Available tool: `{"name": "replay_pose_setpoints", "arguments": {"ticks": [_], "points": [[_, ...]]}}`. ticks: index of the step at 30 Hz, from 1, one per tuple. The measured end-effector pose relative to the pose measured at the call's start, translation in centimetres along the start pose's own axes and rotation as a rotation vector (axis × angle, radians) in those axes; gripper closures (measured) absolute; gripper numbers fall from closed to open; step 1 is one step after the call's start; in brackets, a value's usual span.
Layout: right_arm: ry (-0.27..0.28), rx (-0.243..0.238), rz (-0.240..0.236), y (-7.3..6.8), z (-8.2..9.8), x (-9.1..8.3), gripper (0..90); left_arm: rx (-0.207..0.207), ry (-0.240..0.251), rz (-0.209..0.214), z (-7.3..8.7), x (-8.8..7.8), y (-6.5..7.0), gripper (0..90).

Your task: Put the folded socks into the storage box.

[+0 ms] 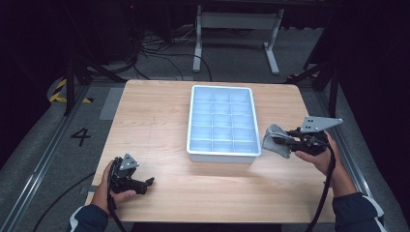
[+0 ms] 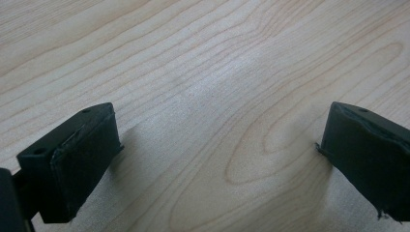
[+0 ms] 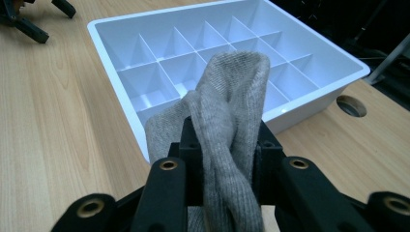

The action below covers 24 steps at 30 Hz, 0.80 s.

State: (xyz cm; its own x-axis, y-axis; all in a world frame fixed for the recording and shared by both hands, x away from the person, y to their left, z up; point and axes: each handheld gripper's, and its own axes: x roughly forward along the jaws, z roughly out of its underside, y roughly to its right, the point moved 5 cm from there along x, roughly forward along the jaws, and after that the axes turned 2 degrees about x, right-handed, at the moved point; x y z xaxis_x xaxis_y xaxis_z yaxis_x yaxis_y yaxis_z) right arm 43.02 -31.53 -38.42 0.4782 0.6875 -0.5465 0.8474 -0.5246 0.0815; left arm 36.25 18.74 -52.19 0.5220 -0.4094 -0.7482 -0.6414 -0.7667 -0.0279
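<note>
Right gripper (image 1: 289, 140): jaws closed tight on a grey knitted cloth (image 1: 276, 140), seemingly a sock; in the right gripper view the cloth (image 3: 231, 121) is pinched between the two black jaws, bulging above them and hanging below. Held in the person's right hand (image 1: 316, 153), just off the near right corner of the tray, above the table.

Left gripper (image 1: 140, 182): jaws spread wide, nothing between them; the left gripper view looks past both pads to bare wood. Rests low at the near left of the table in the left hand (image 1: 113, 193), well apart from the tray.

White tray (image 1: 193, 123): rectangular plastic, divided into a grid of small compartments, at mid-table.

Table (image 1: 154, 121): light wood grain; round cable hole (image 3: 351, 105) beside the tray.
</note>
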Motion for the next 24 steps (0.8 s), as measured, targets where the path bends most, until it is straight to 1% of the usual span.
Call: {"name": "replay_pose_setpoints", "arguments": {"ticks": [1,3,11,13,18,24], "points": [[-0.003,-0.013,-0.003,-0.1,-0.4,0.0,72.8,-0.001,0.0,0.0,0.0,0.0,0.0,0.5],[-0.004,-0.016,-0.003,-0.2,-0.6,0.0,72.8,-0.001,0.0,0.0,0.0,0.0,0.0,0.5],[-0.016,-0.043,-0.009,-0.2,-2.6,0.3,72.6,-0.001,0.0,0.0,0.0,0.0,0.0,0.5],[-0.025,-0.058,-0.012,-0.3,-3.2,0.5,72.6,0.0,0.0,0.0,0.0,0.0,0.0,0.5],[-0.027,-0.074,-0.02,-0.7,-4.4,1.1,72.6,-0.001,0.0,0.0,0.0,0.0,0.0,0.5],[-0.038,-0.095,-0.014,-0.9,-5.1,2.0,72.6,0.0,0.0,0.0,0.0,0.0,0.0,0.6]]}}
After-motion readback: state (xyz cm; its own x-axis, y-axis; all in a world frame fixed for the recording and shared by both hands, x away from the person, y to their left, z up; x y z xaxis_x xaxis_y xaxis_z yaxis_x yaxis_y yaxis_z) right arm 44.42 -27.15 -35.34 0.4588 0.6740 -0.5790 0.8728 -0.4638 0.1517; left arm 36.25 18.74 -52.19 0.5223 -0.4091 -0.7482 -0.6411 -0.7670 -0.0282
